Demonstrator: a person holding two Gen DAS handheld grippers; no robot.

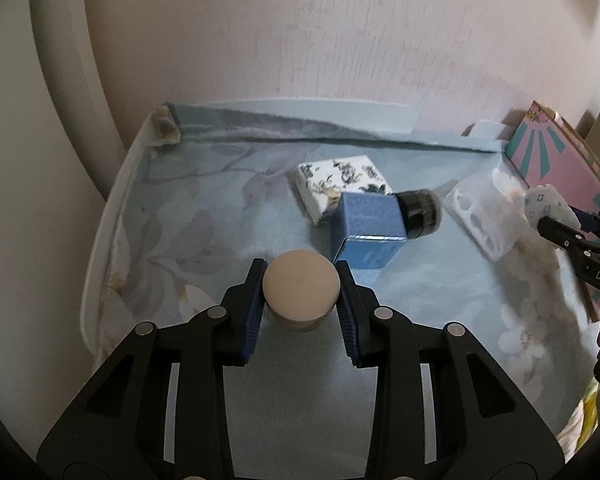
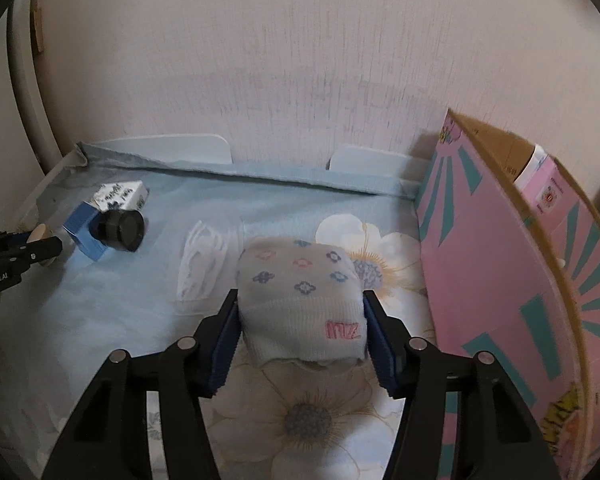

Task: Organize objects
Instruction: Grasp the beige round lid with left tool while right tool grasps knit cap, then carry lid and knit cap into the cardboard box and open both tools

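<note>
My left gripper (image 1: 300,280) is shut on a small jar with a round beige lid (image 1: 301,290), held over the blue floral cloth. Just beyond it lie a blue box (image 1: 368,228), a black cylindrical jar (image 1: 420,210) on its side and a white floral-print box (image 1: 342,184). My right gripper (image 2: 302,312) is shut on a rolled white sock bundle (image 2: 302,300) with small flower motifs and pink lettering. The same bundle shows at the right edge of the left wrist view (image 1: 550,204). A clear plastic packet (image 2: 202,264) lies left of the sock.
A pink and teal cardboard box (image 2: 500,280) stands open at the right, with a pink carton (image 2: 548,188) inside. The cloth-covered tray (image 1: 112,216) has raised white edges at left and back. A wall rises behind it.
</note>
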